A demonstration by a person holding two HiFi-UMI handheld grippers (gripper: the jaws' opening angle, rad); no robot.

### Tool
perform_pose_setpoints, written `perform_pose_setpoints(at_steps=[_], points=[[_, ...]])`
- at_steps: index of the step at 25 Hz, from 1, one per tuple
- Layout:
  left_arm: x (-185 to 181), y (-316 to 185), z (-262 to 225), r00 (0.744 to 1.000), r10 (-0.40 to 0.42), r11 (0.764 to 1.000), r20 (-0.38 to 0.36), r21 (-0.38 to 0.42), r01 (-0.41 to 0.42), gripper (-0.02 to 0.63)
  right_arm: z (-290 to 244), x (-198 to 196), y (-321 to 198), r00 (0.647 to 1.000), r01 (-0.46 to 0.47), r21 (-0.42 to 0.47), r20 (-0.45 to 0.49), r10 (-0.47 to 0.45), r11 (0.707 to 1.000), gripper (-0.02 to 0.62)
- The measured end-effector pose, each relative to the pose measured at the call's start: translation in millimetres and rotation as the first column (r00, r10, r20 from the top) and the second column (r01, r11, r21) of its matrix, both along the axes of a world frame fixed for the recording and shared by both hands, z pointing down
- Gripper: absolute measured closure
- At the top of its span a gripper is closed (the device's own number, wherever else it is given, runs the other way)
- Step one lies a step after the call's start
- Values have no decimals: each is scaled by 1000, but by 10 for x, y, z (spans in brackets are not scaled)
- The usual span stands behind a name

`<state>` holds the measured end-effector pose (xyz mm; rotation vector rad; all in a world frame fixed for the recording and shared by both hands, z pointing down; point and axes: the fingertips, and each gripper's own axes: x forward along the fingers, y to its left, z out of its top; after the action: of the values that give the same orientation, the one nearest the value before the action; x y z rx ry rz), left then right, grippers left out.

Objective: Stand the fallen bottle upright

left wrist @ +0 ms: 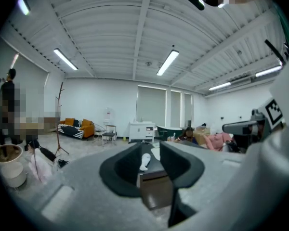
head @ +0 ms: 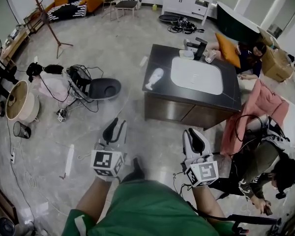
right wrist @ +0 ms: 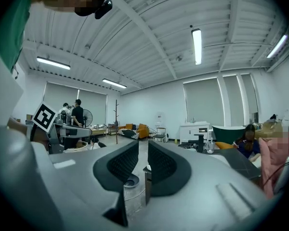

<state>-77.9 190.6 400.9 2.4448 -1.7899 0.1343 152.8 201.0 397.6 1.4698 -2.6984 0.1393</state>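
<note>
Lying on its side, the bottle (head: 155,78) rests on the table (head: 163,57) near the left edge, neck end toward the front-left corner. It is white and smooth, rounded at the body and narrowing to one end. The table is a blocky piece with a dark, matte grey top and brown front panels. A white slab (head: 196,75) with rounded corners sits just right of the bottle, filling the middle of the top. Glossy grey marbled floor (head: 115,48) lies all around.

Both claws are held close to the person's body, well apart from the table. The left gripper (head: 116,128) is released: its own view shows the two black, cupped jaws standing apart, with the far-off bottle (left wrist: 144,161) and the table's front corner seen through the gap and nothing between them. The right gripper (head: 195,137) is also released, its jaws parted by only a narrow slit. In its view the inner pads (right wrist: 126,163) carry a fine ribbed grid, set in pale grey moulded plastic, and the slit holds nothing.
</note>
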Motion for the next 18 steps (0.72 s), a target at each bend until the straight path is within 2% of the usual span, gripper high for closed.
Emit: perform_pose_setpoints(at_steps=[8,14,18], points=[[-400,-734,99,998,44,999,-36,-17,-44,489,29,-439,-616,998,-22,-15,-60,21,1000,545],[-701,-1019,242,996,65,997,-62,-39,-67,489,74,-749,-872,995,-32,-27,-92,29,999,545],[-829,-1102,339,996,62,995,-66,-68,-67,489,166,-864,-984,995,-37,-66,-98,30,997,545]])
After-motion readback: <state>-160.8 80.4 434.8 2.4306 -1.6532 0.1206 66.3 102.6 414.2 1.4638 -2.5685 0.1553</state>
